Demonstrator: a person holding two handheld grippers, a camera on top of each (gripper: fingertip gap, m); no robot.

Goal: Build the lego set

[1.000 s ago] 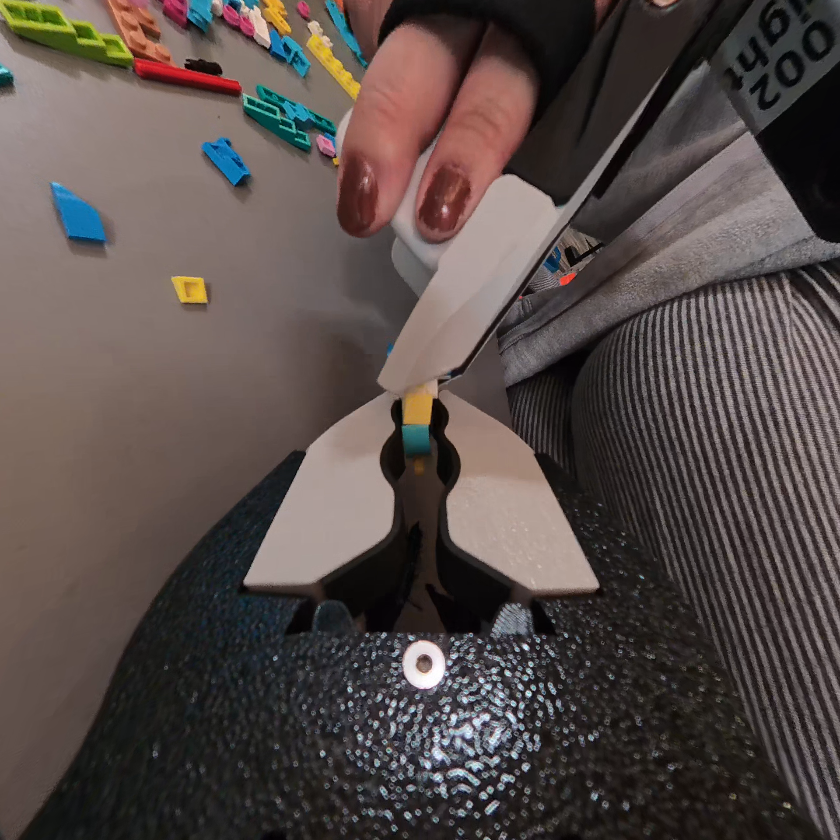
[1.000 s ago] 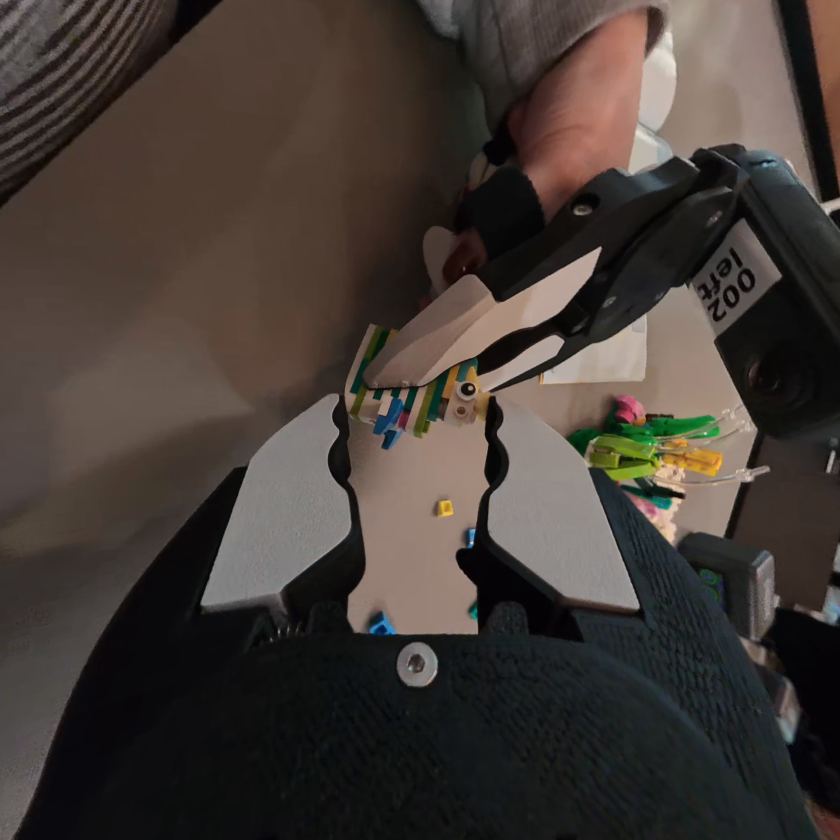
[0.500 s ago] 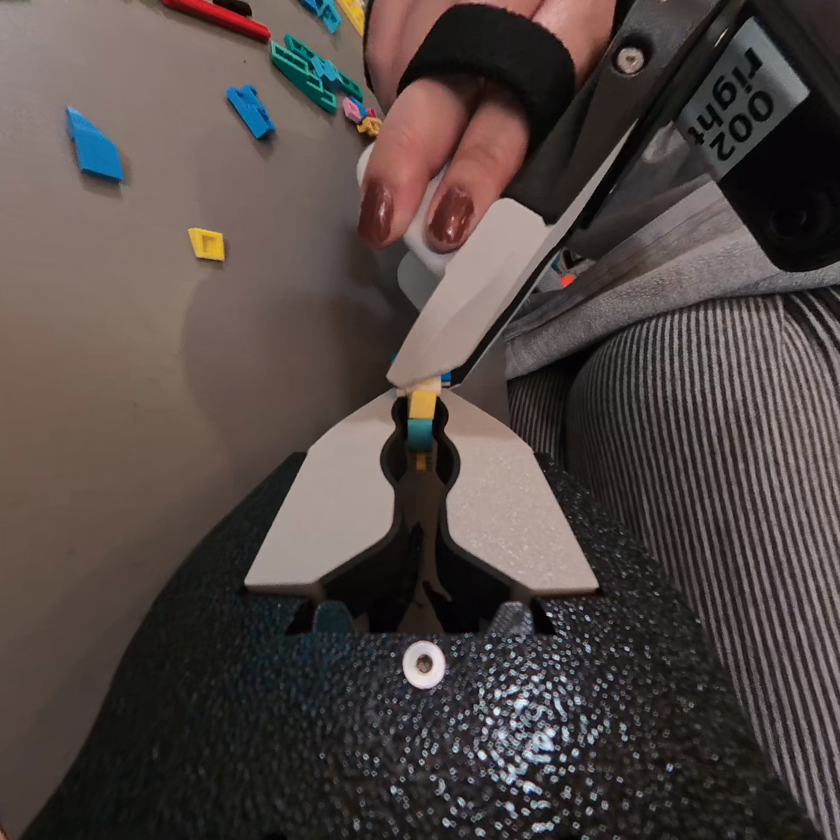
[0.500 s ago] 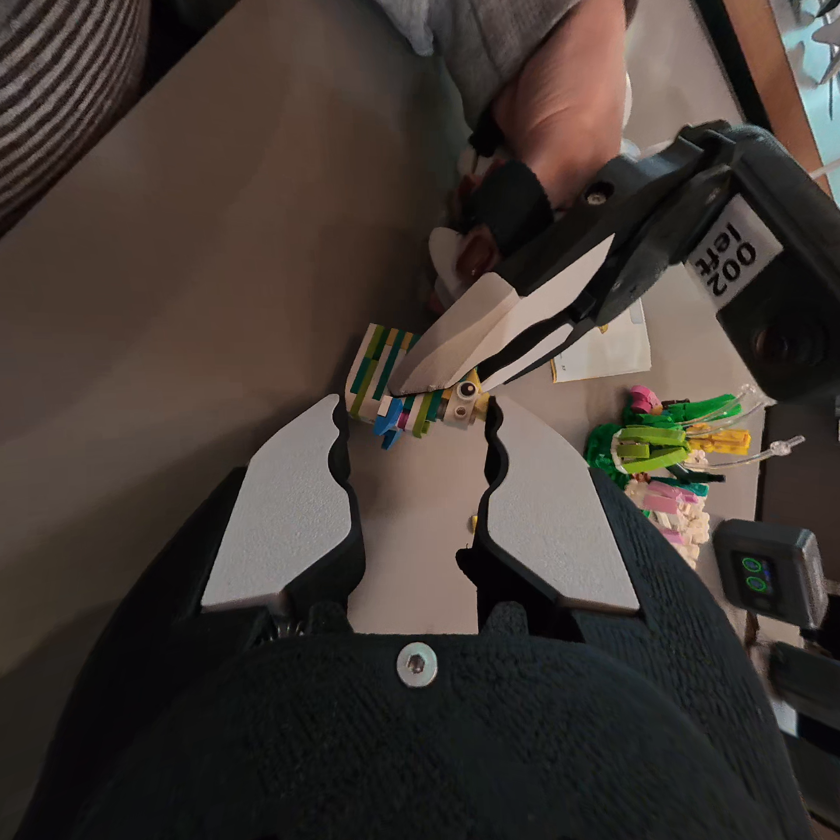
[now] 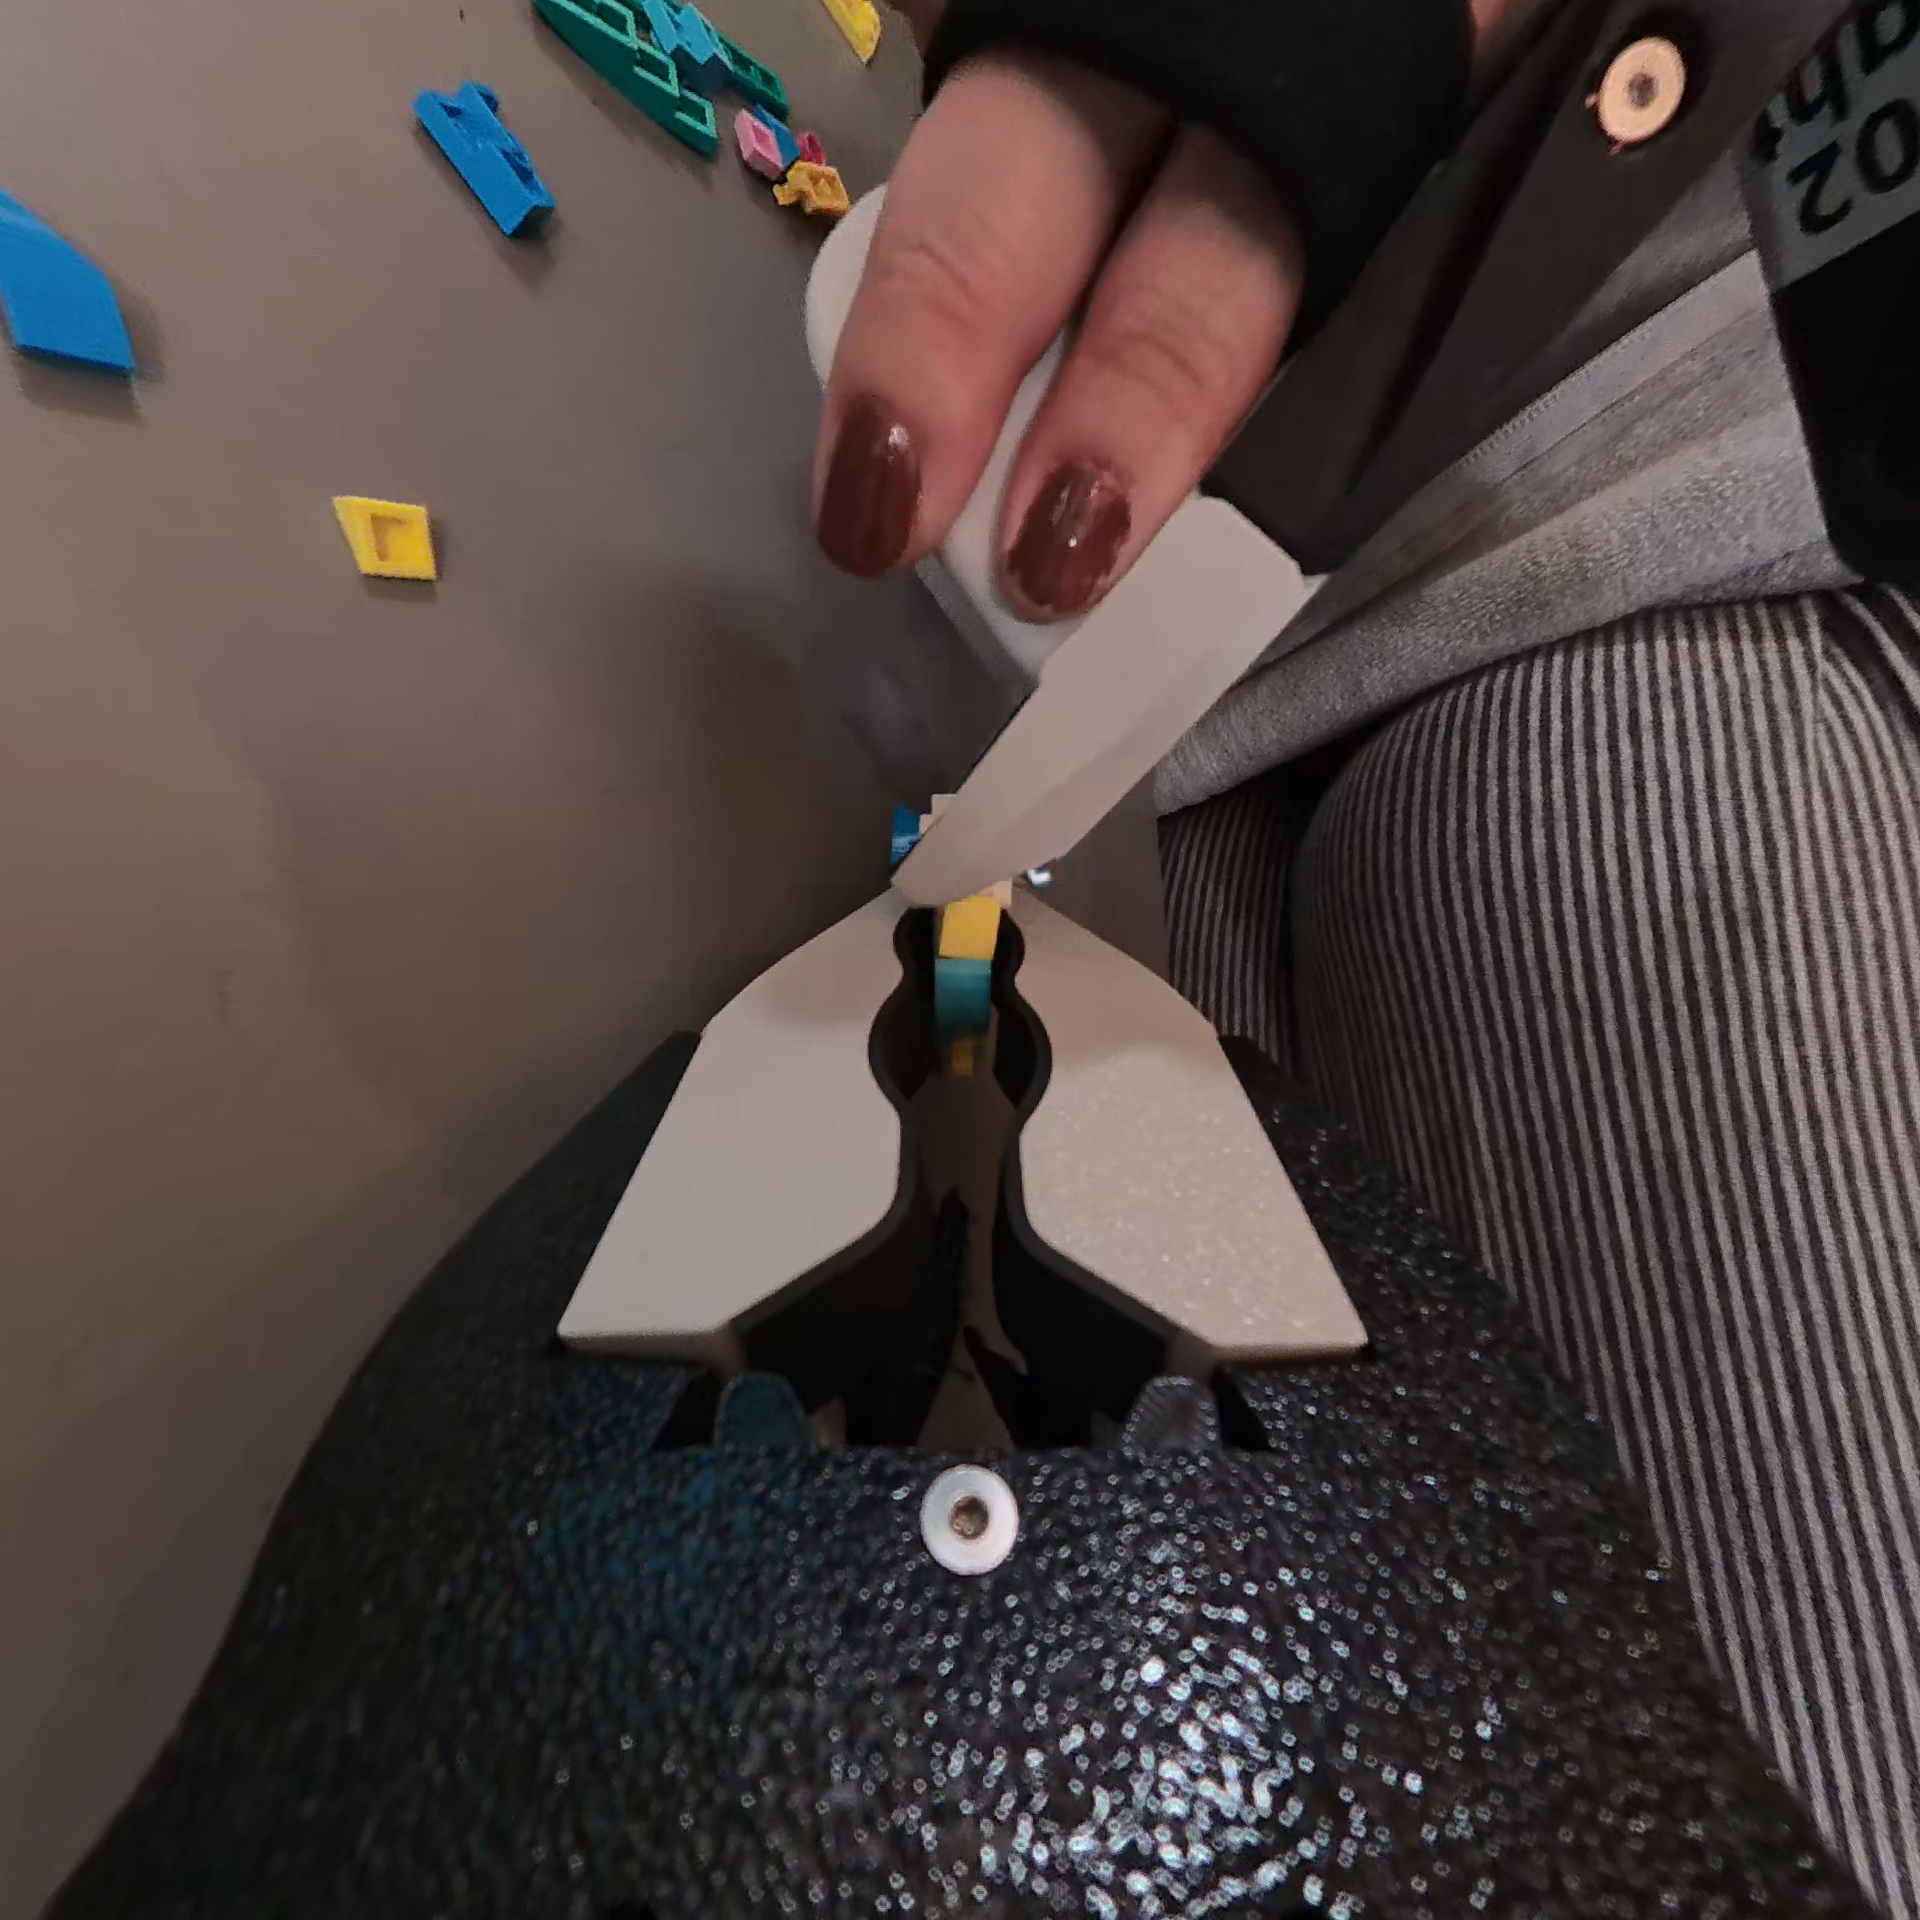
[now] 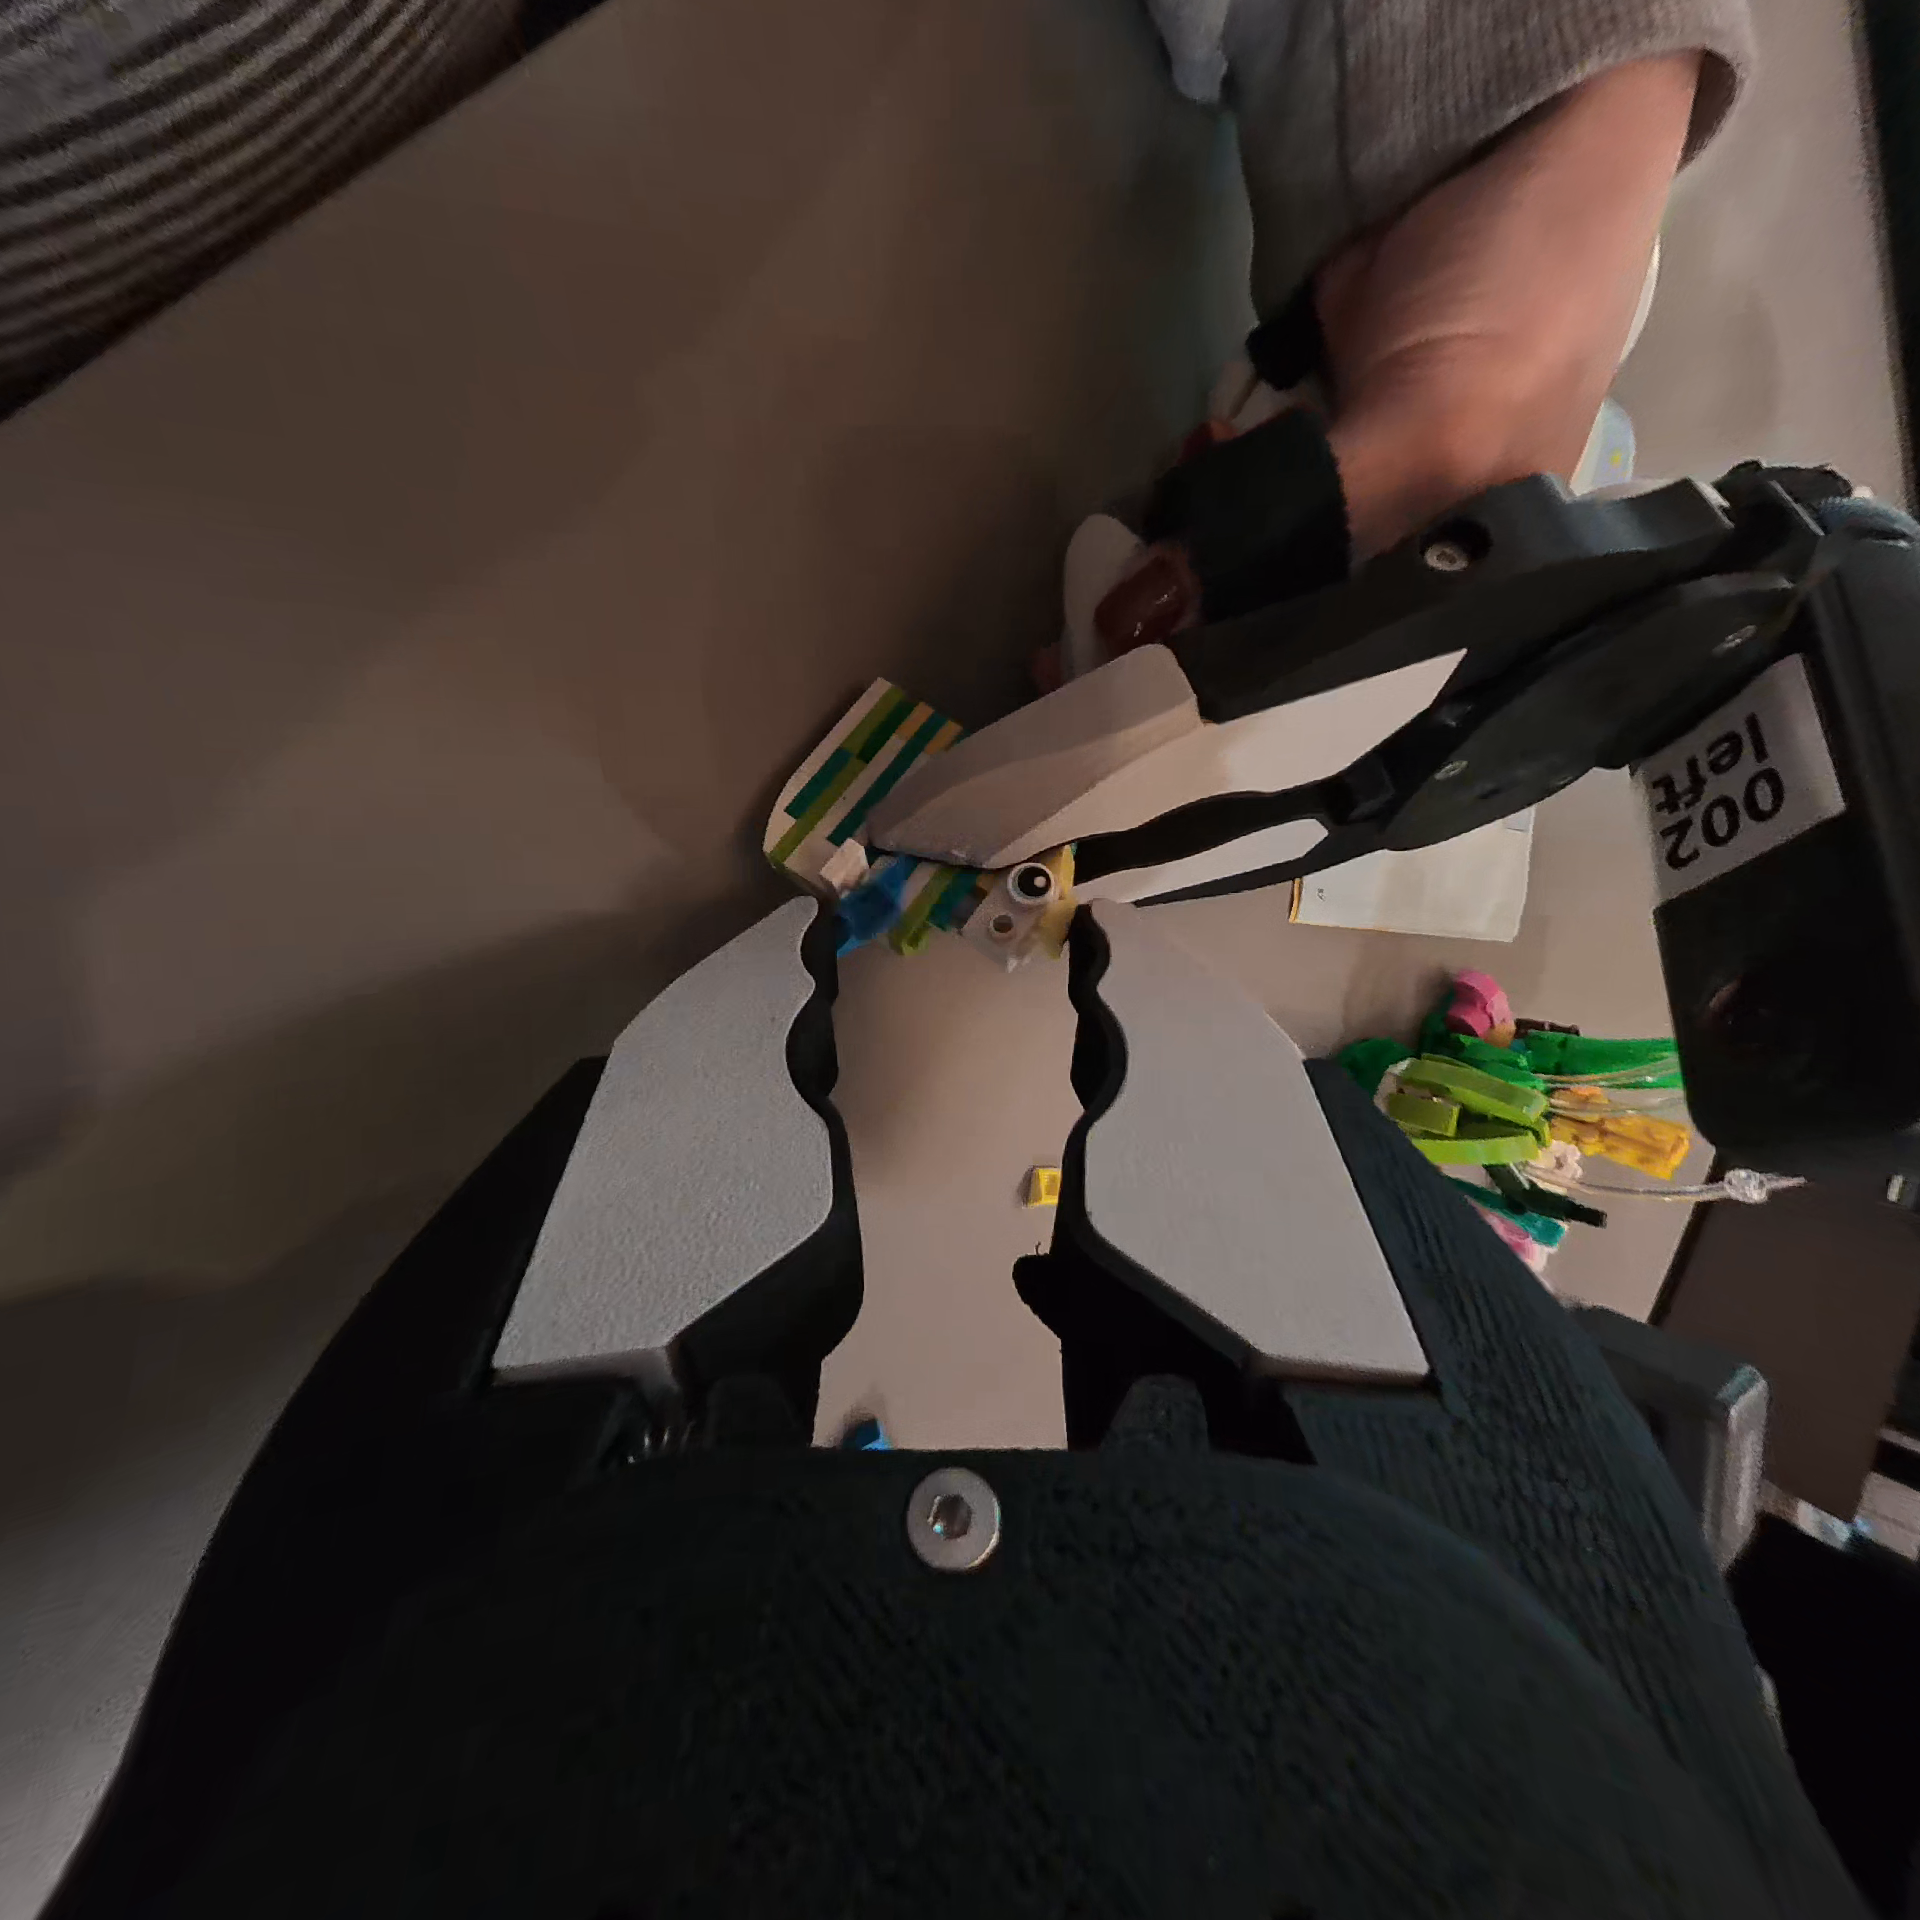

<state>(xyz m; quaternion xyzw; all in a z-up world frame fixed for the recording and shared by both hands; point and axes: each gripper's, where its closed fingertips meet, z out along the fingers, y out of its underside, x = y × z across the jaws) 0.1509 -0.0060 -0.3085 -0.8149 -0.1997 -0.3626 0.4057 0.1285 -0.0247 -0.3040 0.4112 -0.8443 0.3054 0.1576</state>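
Note:
A small striped lego bird model (image 6: 868, 753), in white, green, teal and yellow with an eye on its head, is held above the grey table (image 6: 416, 623). My left gripper (image 5: 961, 925) is shut on it. Only its yellow and teal edge (image 5: 968, 935) shows between the fingertips in the left wrist view. In the right wrist view the left gripper (image 6: 977, 862) reaches in from the right. My right gripper (image 6: 951, 914) has its jaws narrowed around the model, with the tips touching its blue end and its head. One right finger (image 5: 1091, 707) comes down from the upper right.
Loose bricks lie on the table: a blue piece (image 5: 483, 156), a blue slope (image 5: 62, 301), a yellow tile (image 5: 387, 535), teal pieces (image 5: 644, 73). A green lego plant build (image 6: 1475, 1101), a paper booklet (image 6: 1413, 904) and a small yellow piece (image 6: 1042, 1187) lie beyond. Striped trousers (image 5: 1558, 1143) are at the right. My two grippers' fingertips are within a few centimetres of each other. About 8 centimeters separates my right fingertips from the yellow tile (image 5: 387, 535).
My right gripper's jaws have narrowed from wide open until the tips meet the model's ends. The left gripper keeps its hold and has shifted slightly.

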